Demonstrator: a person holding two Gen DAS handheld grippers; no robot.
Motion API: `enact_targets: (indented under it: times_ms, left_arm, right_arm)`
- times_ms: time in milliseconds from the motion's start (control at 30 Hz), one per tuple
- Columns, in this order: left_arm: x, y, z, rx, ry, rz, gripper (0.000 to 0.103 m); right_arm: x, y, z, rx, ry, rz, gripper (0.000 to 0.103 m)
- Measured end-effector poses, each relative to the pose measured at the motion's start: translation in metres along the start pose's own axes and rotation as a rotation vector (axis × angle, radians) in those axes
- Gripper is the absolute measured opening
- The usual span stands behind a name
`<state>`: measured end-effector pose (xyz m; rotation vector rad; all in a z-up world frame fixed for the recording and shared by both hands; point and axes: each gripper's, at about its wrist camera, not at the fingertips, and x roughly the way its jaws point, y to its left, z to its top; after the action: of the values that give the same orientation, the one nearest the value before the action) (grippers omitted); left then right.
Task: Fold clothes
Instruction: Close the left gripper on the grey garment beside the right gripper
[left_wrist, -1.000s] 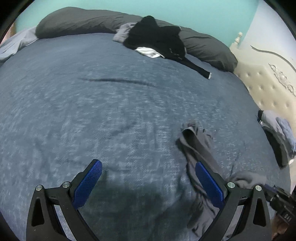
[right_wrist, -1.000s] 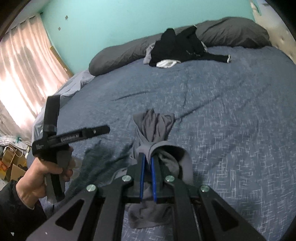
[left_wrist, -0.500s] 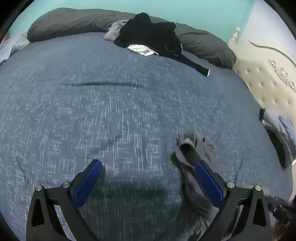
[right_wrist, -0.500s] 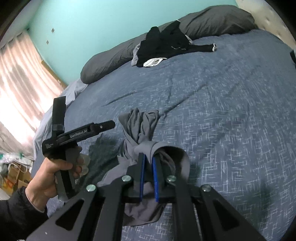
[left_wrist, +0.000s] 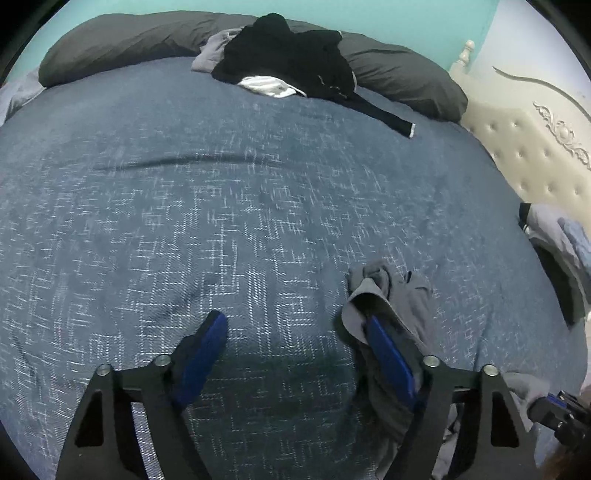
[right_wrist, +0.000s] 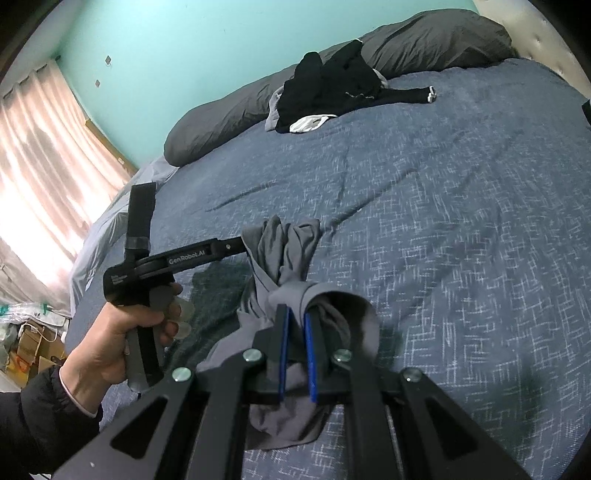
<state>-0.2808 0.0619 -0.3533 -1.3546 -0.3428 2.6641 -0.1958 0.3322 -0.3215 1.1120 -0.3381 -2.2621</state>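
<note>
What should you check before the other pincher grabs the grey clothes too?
1. Right gripper shut on the grey garment: ok.
2. Left gripper open wide enough: ok.
3. Cloth between the left fingers: not ok, it only drapes over the right-hand finger.
4. Garment spread flat: not ok, bunched.
5. Bedspread free for laying it out: ok.
6. Which edge is the waistband or hem: cannot tell.

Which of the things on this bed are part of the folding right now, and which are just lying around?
In use:
grey garment
right tool, clamped on the garment
left tool, open, one finger at the garment's edge
blue bedspread, the work surface

Lying about:
pile of black clothes
dark grey pillows
clothes at the headboard side
curtain
</note>
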Motion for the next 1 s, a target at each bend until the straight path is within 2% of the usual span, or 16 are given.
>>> enact_targets:
  times_ms: [33,100,233,300,433,567,700,1000]
  left_arm:
    - [0.001,-0.001,0.000,0.003,0.002,-0.011,0.076]
    - [0.001,-0.002,0.000,0.008,0.005,-0.030,0.059]
    - [0.002,-0.005,0.000,0.015,0.004,-0.056,0.049]
    - [0.002,-0.006,0.000,0.019,0.003,-0.069,0.036]
    - [0.001,-0.010,0.000,0.025,-0.004,-0.099,0.027]
    - [0.003,-0.014,-0.001,0.036,0.005,-0.124,0.010]
    - [0.001,-0.016,-0.001,0.044,0.002,-0.136,0.002]
    - [-0.008,-0.015,0.001,0.050,-0.019,-0.143,0.002]
  right_arm:
    - [0.000,0.000,0.000,0.002,0.000,0.001,0.009]
    - [0.000,-0.001,-0.001,0.006,0.000,0.001,0.009]
    - [0.001,-0.002,-0.001,0.010,0.001,-0.001,0.009]
    - [0.000,-0.002,-0.001,0.013,-0.002,-0.001,0.009]
    - [0.001,-0.002,-0.002,0.015,-0.005,0.000,0.009]
    - [0.001,-0.002,-0.002,0.012,-0.006,0.000,0.009]
    - [0.001,-0.004,-0.002,0.014,-0.008,0.000,0.009]
    - [0.000,-0.005,0.000,0.017,-0.018,-0.002,0.009]
